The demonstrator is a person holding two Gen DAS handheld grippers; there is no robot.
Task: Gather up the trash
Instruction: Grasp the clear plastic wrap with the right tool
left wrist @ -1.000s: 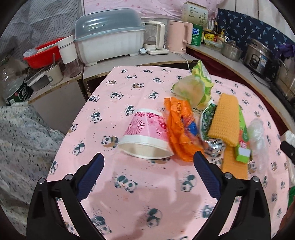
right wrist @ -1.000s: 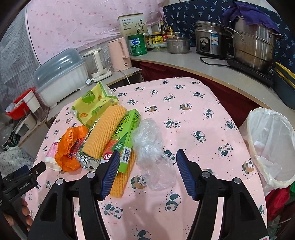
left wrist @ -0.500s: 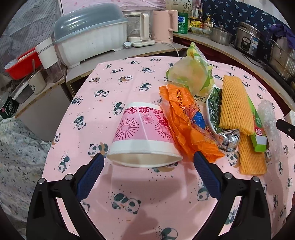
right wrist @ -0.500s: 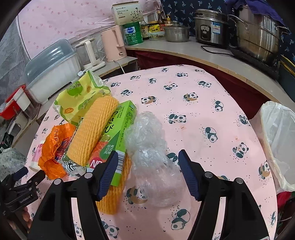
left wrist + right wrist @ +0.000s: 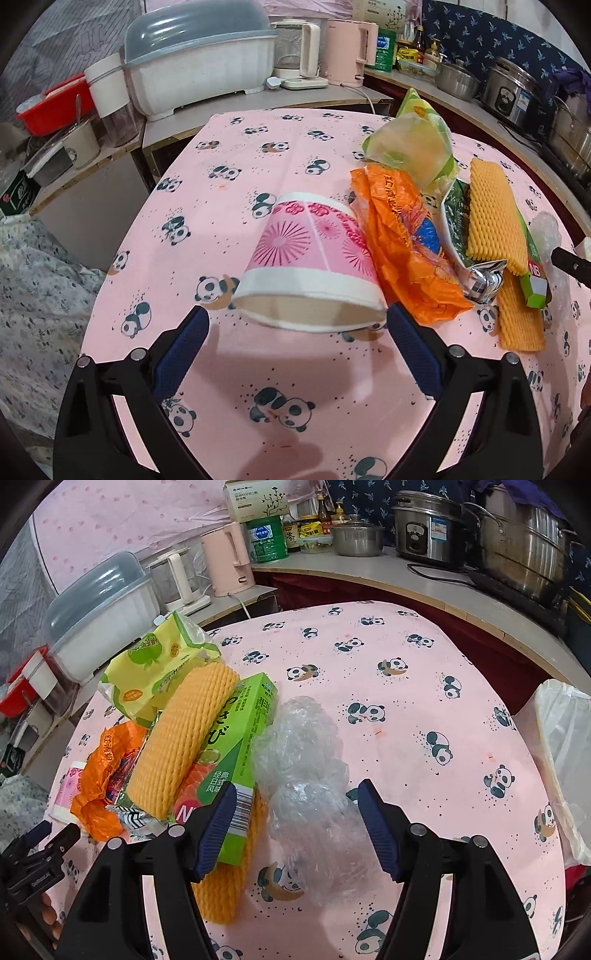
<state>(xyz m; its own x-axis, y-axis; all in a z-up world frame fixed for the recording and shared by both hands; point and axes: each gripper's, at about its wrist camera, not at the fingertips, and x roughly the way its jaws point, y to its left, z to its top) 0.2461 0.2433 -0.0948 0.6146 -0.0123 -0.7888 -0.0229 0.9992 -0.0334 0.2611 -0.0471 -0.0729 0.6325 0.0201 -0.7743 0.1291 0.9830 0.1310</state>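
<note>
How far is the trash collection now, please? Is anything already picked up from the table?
Nothing looks collected yet: no trash shows in the visible part of the white bin bag. In hand: the left gripper is open around the rim of the tipped pink paper cup, and the right gripper is open around the clear crumpled plastic. Left on the table: orange wrapper, yellow foam net, green box and yellow-green packet.

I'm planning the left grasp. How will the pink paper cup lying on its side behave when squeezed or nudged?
The pink paper cup looks thin-walled and empty, so it is probably light and may crush at its open rim. Lying on its side, tapered, it could roll in a curve if nudged. The left hand-held gripper stands open around its rim, not pressing yet.
</note>
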